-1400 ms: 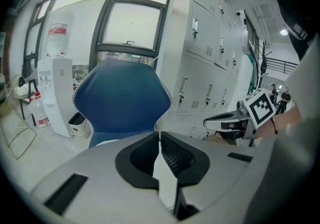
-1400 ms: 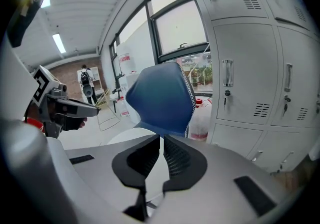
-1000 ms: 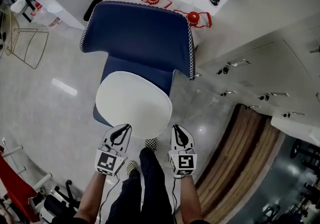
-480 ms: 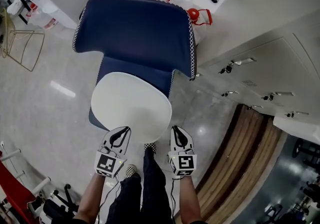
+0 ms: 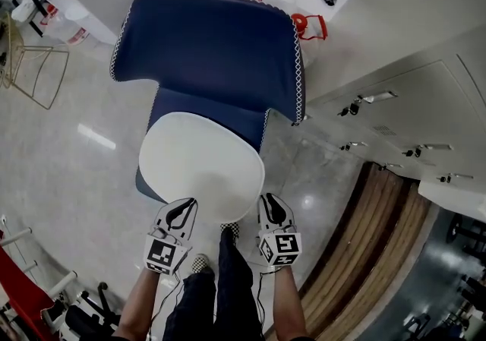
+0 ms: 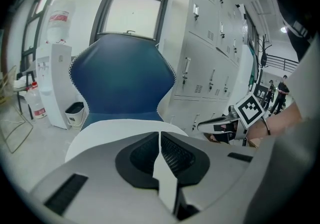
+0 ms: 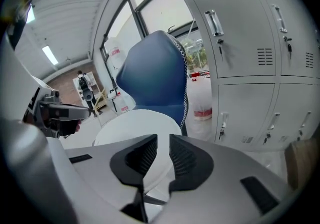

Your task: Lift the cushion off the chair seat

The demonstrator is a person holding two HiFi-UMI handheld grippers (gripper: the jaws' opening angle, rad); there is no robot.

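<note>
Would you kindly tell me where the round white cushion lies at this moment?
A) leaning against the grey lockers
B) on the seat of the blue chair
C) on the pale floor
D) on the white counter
B: the round white cushion rests flat on the seat of the blue chair, in front of its backrest.

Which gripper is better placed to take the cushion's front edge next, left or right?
Left, probably. The left gripper sits at the front rim of the white cushion, cushion dead ahead in its view, though its jaws are shut. The right gripper, jaws just opening and empty, sits off the cushion's right corner.
</note>
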